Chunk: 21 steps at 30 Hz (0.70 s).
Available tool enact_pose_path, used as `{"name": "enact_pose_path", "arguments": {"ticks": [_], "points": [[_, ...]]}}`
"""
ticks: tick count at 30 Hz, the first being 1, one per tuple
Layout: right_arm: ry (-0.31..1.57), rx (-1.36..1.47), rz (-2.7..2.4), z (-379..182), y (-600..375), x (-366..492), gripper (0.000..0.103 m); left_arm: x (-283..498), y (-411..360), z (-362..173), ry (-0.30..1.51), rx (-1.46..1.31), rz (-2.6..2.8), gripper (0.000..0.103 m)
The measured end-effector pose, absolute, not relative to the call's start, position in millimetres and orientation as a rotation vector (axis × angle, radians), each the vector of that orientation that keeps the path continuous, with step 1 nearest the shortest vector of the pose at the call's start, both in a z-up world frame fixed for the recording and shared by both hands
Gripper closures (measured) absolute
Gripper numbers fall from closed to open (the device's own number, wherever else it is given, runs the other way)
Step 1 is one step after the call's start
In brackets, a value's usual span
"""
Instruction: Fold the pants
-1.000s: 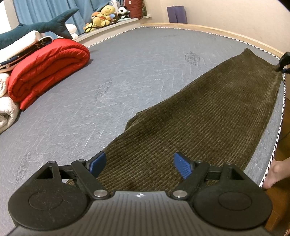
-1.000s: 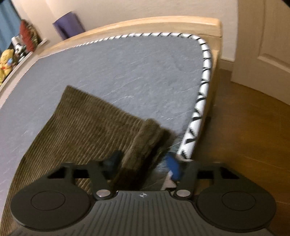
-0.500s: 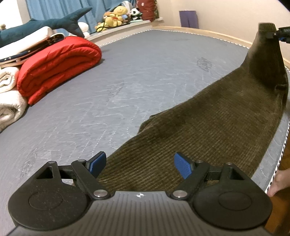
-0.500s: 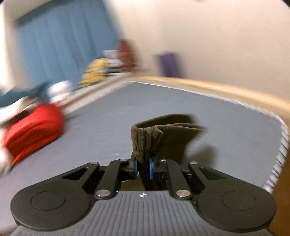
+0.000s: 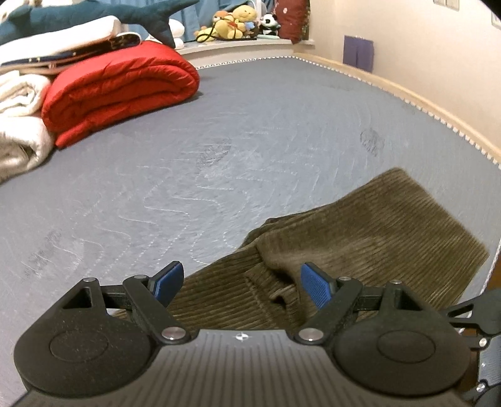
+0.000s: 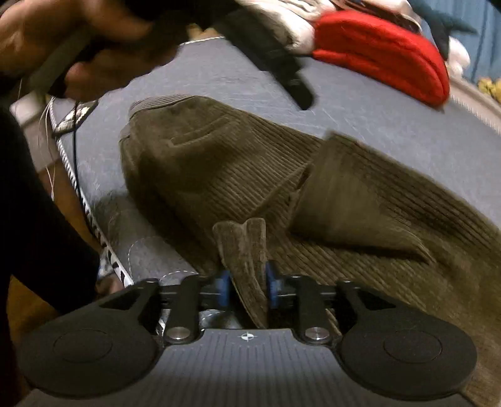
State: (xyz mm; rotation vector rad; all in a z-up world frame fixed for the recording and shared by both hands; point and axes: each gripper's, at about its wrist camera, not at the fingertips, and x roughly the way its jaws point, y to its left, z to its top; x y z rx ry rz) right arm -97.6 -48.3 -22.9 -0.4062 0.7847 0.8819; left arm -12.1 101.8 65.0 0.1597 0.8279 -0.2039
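Brown corduroy pants (image 5: 360, 238) lie on the grey mattress (image 5: 219, 150), the leg end folded back over the upper part. My left gripper (image 5: 241, 281) is open, its blue pads either side of the pants fabric near the waist, holding nothing. My right gripper (image 6: 245, 286) is shut on a pinched fold of the pants hem (image 6: 242, 241) and holds it over the waist part (image 6: 194, 150), where a back pocket slit shows. The right gripper's body shows at the lower right edge of the left wrist view (image 5: 482, 316).
A rolled red quilt (image 5: 119, 90) and white towels (image 5: 22, 103) lie at the far left of the mattress, with a plush shark (image 5: 94, 15) on top. Plush toys (image 5: 238, 22) sit on the sill. The mattress's piped edge (image 6: 84, 200) and wood floor are at the near side. The person's hand (image 6: 78, 40) holds the left gripper.
My right gripper has carried the pants' leg end up and over toward the waist, folding the pants in half. The left gripper stayed open near the waist.
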Motion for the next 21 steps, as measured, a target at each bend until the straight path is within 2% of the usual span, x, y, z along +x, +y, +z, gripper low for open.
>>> {"name": "enact_pose_path", "arguments": {"ticks": [3, 6, 15, 21], "points": [[0.801, -0.315, 0.920, -3, -55, -93, 0.056, -8, 104, 60, 0.847, 0.110, -0.223, 0.018], [0.801, -0.262, 0.902, 14, -63, -89, 0.054, 4, 110, 49, 0.901, -0.002, -0.246, 0.034], [0.794, -0.322, 0.836, 7, -82, -79, 0.050, 51, 124, 2, 1.064, -0.319, -0.219, 0.034], [0.797, -0.395, 0.872, -20, -61, -81, 0.050, 69, 113, -9, 1.099, -0.346, -0.233, 0.040]]}}
